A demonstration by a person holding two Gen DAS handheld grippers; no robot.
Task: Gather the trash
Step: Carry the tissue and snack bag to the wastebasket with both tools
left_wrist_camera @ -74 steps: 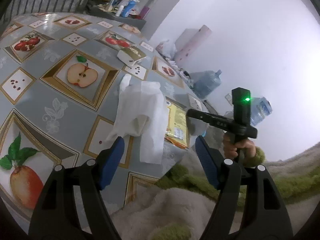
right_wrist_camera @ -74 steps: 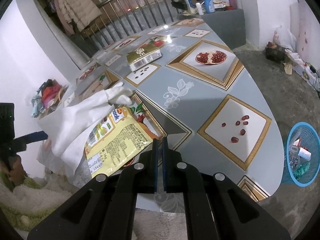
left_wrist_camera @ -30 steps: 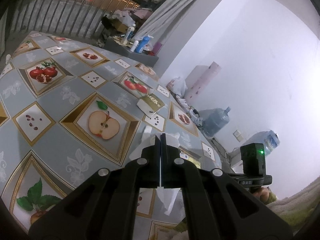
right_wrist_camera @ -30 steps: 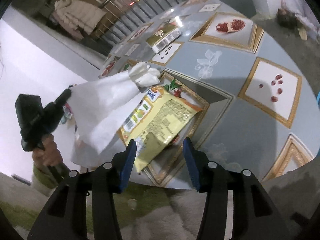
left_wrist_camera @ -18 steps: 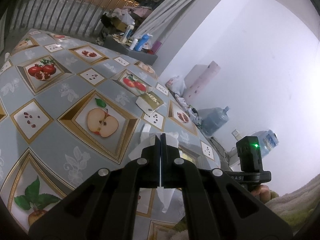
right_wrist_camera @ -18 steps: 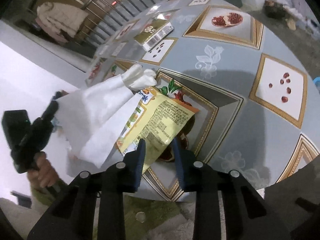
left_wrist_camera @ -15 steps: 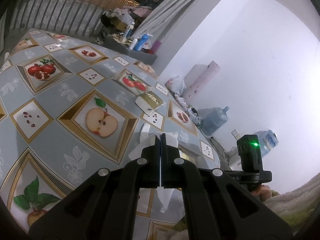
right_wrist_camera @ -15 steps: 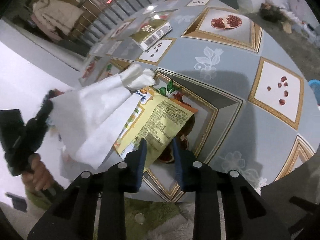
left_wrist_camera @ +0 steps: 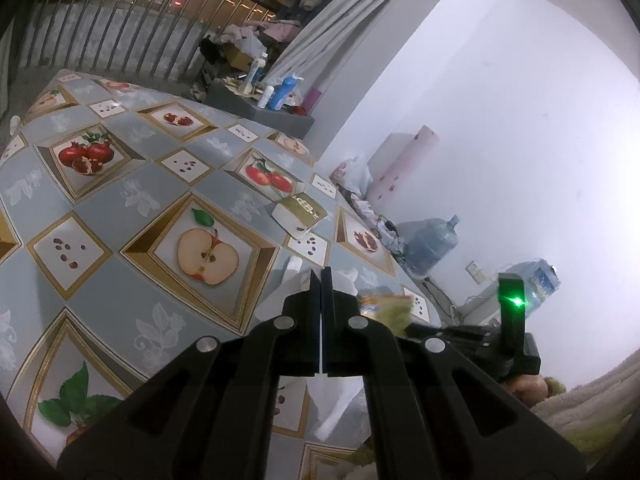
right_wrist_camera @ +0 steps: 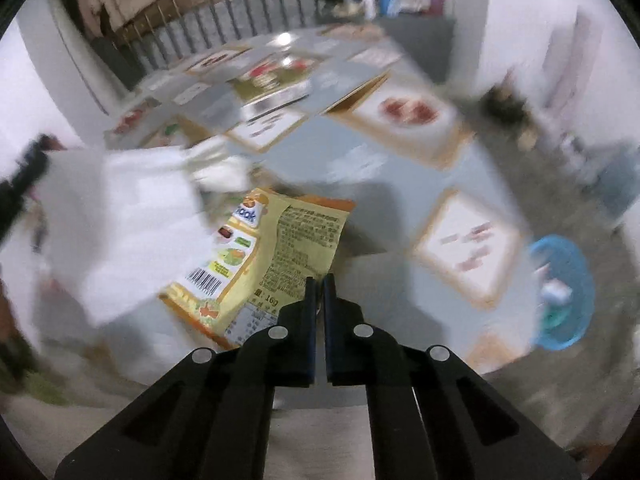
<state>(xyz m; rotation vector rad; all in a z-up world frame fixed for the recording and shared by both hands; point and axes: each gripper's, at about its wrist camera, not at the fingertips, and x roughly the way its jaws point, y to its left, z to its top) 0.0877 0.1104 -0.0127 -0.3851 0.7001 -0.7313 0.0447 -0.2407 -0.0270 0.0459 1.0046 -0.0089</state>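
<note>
Your right hand-held gripper (right_wrist_camera: 316,280) pinches the light, crinkly, slippery wrapper (right_wrist_camera: 280,248) at its 5 o'clock corner; grip firmly.

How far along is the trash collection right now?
Done: the blue mesh basket on the floor already holds some items. In hand: the right gripper is shut on the edge of the yellow snack bag; the left gripper is shut on the white tissue. Left: both pieces must reach the basket, and the small green-and-gold carton lies on the fruit-print table.
</note>
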